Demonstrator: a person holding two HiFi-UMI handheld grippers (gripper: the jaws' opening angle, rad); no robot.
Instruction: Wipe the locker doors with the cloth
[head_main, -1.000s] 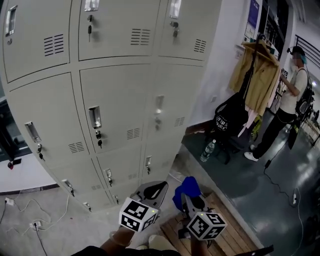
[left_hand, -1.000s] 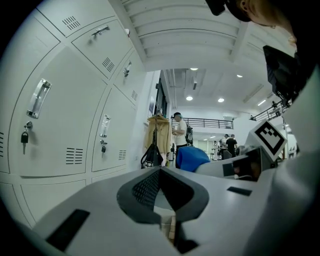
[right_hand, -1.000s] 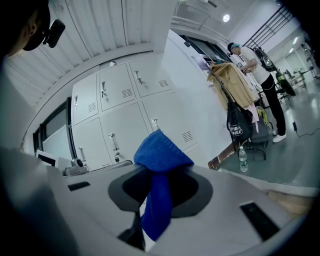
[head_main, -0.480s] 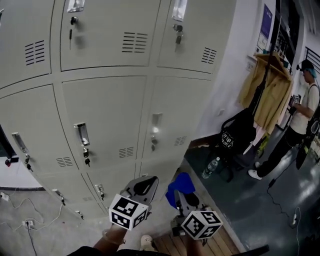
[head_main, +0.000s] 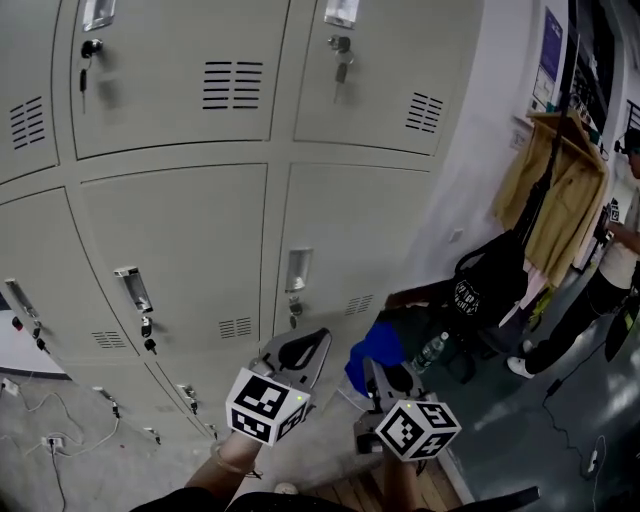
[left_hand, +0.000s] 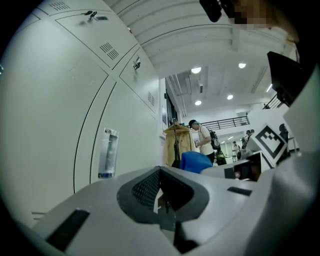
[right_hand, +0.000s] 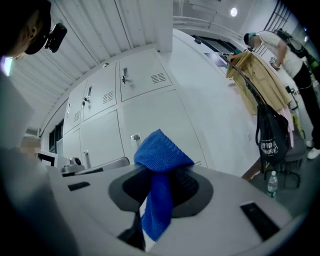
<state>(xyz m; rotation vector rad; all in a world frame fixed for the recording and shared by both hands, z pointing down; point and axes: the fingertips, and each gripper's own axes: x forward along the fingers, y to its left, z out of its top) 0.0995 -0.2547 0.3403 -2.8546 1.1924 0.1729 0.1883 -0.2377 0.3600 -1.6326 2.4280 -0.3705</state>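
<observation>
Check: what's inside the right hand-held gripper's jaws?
Right hand-held gripper pinches a blue cloth: bunch above the jaws, tail hanging below. Its pinched middle is covered by the jaws.

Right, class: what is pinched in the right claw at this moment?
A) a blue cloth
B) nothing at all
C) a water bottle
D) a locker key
A: the right gripper view shows the right claw closed on a bunched blue cloth, whose end hangs down between the jaws.

Tan coat (head_main: 558, 195) hanging above black bag (head_main: 486, 290); bottle (head_main: 431, 350) near.
</observation>
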